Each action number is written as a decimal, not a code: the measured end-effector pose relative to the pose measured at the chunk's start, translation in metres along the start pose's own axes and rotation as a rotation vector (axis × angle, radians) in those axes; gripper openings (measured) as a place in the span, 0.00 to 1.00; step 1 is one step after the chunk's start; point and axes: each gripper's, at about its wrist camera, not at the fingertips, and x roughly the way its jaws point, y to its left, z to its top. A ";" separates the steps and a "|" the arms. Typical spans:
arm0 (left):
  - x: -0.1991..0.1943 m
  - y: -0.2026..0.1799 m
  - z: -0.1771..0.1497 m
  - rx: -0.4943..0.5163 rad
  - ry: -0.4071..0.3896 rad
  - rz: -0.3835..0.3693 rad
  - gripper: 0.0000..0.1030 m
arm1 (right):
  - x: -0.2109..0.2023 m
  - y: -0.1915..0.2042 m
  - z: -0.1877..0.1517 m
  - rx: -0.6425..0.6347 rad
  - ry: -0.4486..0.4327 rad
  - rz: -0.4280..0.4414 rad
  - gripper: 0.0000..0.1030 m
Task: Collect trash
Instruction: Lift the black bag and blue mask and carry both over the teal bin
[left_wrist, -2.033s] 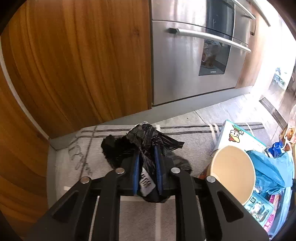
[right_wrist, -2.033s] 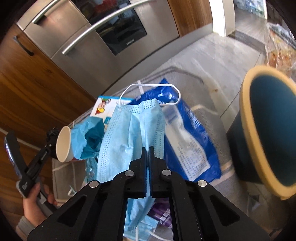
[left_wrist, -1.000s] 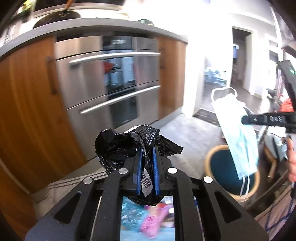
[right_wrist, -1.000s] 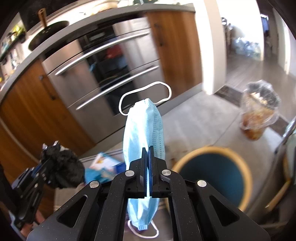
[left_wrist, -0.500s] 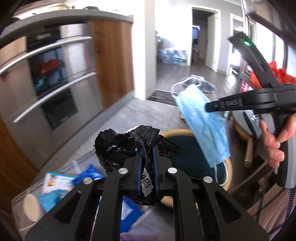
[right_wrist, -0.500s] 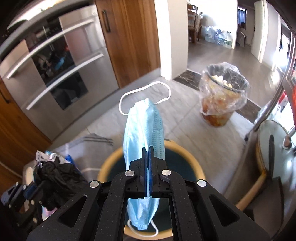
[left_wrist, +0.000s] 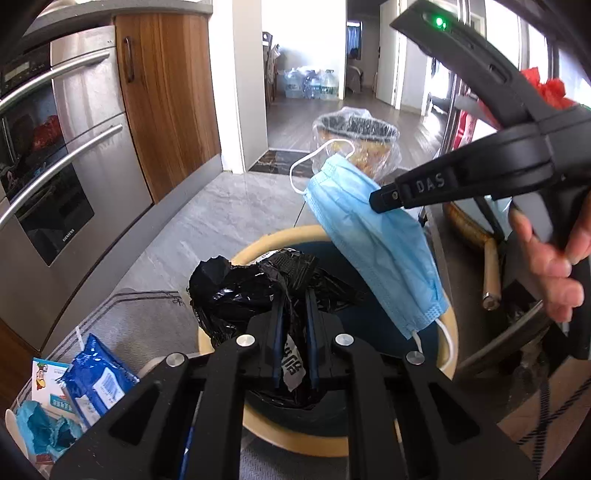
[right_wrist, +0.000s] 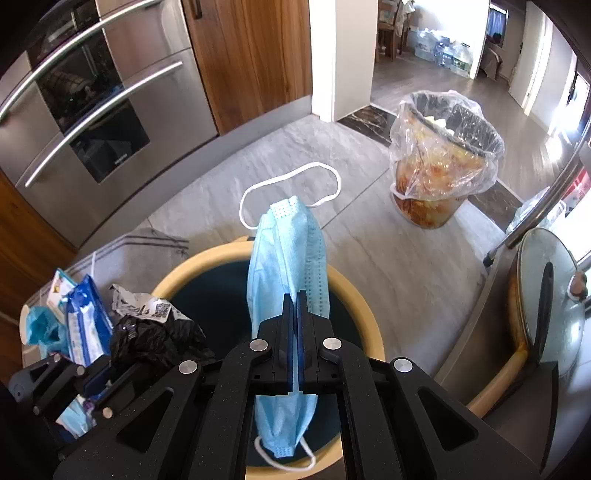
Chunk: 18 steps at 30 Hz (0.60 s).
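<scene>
Left wrist view: your left gripper (left_wrist: 293, 325) pinches the crumpled black bag (left_wrist: 255, 291) at centre, over the bin's (left_wrist: 258, 247) near rim; release early and it spills outside.

Right wrist view: your right gripper (right_wrist: 295, 332), jaws fully closed, clamps the blue mask (right_wrist: 290, 266) above the bin's centre; its ear loop (right_wrist: 288, 182) could snag.

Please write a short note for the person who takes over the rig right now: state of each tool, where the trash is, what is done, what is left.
Left tool: shut on the crumpled black plastic bag, over the round bin.
Right tool: shut on the blue face mask, also above that bin.
Done: both pieces picked up and brought to the bin.
Left: release both, then collect the blue wrapper, the paper cup and the other litter on the mat.
</scene>
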 end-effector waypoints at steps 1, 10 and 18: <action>0.004 0.000 0.000 0.000 0.007 0.002 0.11 | 0.004 0.000 -0.001 -0.007 0.014 -0.002 0.03; 0.018 0.008 -0.003 -0.012 0.035 -0.008 0.12 | 0.014 -0.006 0.003 0.016 0.013 0.006 0.03; 0.009 0.008 -0.008 0.017 0.021 0.016 0.44 | 0.034 0.005 -0.002 -0.032 0.121 0.017 0.12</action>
